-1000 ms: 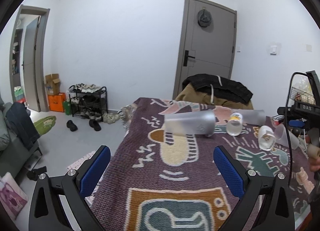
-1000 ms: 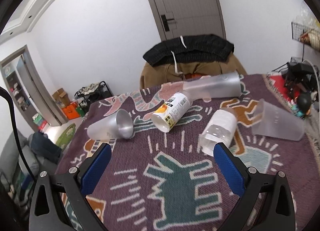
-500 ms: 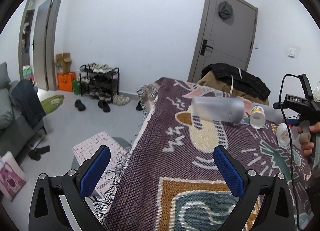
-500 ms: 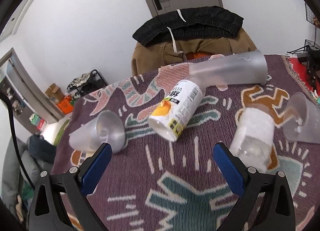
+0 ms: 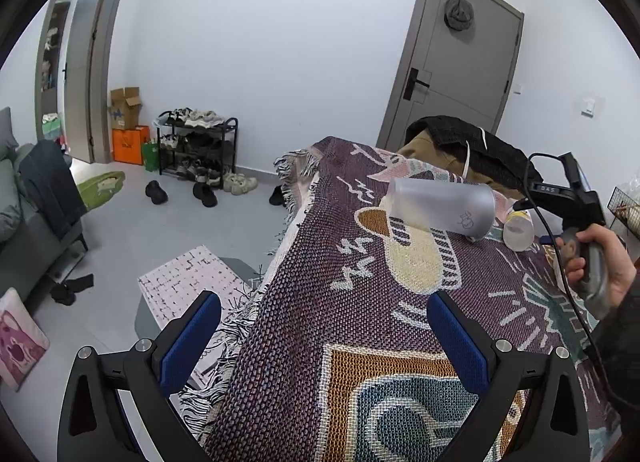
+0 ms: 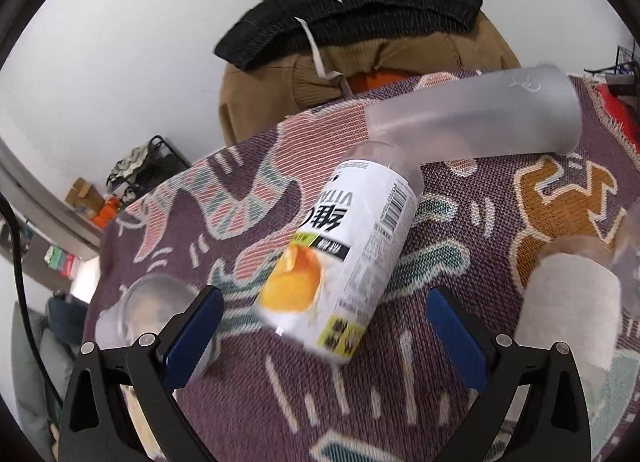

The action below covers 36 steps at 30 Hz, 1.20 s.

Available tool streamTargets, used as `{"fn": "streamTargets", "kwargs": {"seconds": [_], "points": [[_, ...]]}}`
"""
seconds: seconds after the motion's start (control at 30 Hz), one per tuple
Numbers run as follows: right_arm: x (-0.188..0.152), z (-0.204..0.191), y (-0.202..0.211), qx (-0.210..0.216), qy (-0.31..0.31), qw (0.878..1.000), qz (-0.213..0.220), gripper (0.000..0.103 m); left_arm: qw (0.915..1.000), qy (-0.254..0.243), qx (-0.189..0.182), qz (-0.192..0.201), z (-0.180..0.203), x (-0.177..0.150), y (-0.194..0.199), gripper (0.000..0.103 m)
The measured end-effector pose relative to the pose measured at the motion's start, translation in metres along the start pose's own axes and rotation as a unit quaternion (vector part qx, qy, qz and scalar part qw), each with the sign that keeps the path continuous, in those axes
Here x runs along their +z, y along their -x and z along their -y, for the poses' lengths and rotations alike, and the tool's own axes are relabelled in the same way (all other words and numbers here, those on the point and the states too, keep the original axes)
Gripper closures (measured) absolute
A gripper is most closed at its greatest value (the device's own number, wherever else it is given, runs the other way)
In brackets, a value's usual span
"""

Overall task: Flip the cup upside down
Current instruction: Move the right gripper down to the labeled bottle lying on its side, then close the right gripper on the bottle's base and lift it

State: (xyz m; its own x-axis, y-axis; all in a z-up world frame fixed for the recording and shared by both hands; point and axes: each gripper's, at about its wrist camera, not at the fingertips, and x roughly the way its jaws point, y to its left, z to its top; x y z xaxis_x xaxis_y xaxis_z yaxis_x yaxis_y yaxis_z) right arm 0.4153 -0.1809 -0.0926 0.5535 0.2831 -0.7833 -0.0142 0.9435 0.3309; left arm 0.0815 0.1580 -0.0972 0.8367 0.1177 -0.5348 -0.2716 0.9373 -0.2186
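Several cups lie on their sides on the patterned cloth. A white labelled cup with an orange picture lies just ahead of my right gripper, which is open and empty, one finger on each side of it. A tall frosted cup lies behind it. A small frosted cup is by the left finger, a clear cup at the right. My left gripper is open and empty over the table's left edge; a frosted cup lies far ahead.
A chair with a brown and black jacket stands behind the table. The floor with a shoe rack, a stool and a sofa lies to the left. The hand holding the right gripper shows at right.
My right gripper has moved forward and down toward the white labelled cup, which now lies between its fingers. My left gripper has swung left and back, toward the table's edge.
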Motion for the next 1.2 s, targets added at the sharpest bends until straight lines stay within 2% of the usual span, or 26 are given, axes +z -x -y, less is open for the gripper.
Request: {"fn": "streamTargets", "kwargs": {"seconds": [0.1, 0.17, 0.23, 0.3, 0.6, 0.97, 1.2], "points": [[0.002, 0.001, -0.011, -0.005, -0.004, 1.0, -0.012, 0.002, 1.0, 0.002, -0.001, -0.004, -0.001, 0.0, -0.002, 0.0], [0.002, 0.004, -0.018, 0.004, -0.012, 0.999, -0.03, 0.028, 1.0, 0.003, 0.0, -0.005, -0.001, 0.001, -0.003, 0.0], [0.0, 0.006, -0.017, 0.016, -0.019, 0.999, -0.035, 0.032, 1.0, 0.001, 0.001, -0.003, 0.0, 0.001, -0.002, 0.0], [-0.005, 0.004, -0.007, 0.013, -0.005, 0.999, -0.031, 0.033, 1.0, -0.002, 0.003, 0.001, 0.0, 0.001, -0.001, 0.0], [-0.046, 0.003, 0.06, 0.076, 0.037, 0.996, -0.018, 0.037, 0.9999, -0.006, -0.008, 0.011, 0.011, 0.006, 0.012, 0.0], [-0.111, 0.022, 0.136, 0.136, 0.048, 0.989, 0.026, 0.038, 0.9989, -0.028, -0.032, 0.021, 0.043, 0.01, 0.034, 0.0], [-0.148, 0.035, 0.172, 0.13, 0.067, 0.987, 0.073, 0.039, 0.9976, -0.051, -0.043, 0.017, 0.069, 0.005, 0.043, 0.0]]}}
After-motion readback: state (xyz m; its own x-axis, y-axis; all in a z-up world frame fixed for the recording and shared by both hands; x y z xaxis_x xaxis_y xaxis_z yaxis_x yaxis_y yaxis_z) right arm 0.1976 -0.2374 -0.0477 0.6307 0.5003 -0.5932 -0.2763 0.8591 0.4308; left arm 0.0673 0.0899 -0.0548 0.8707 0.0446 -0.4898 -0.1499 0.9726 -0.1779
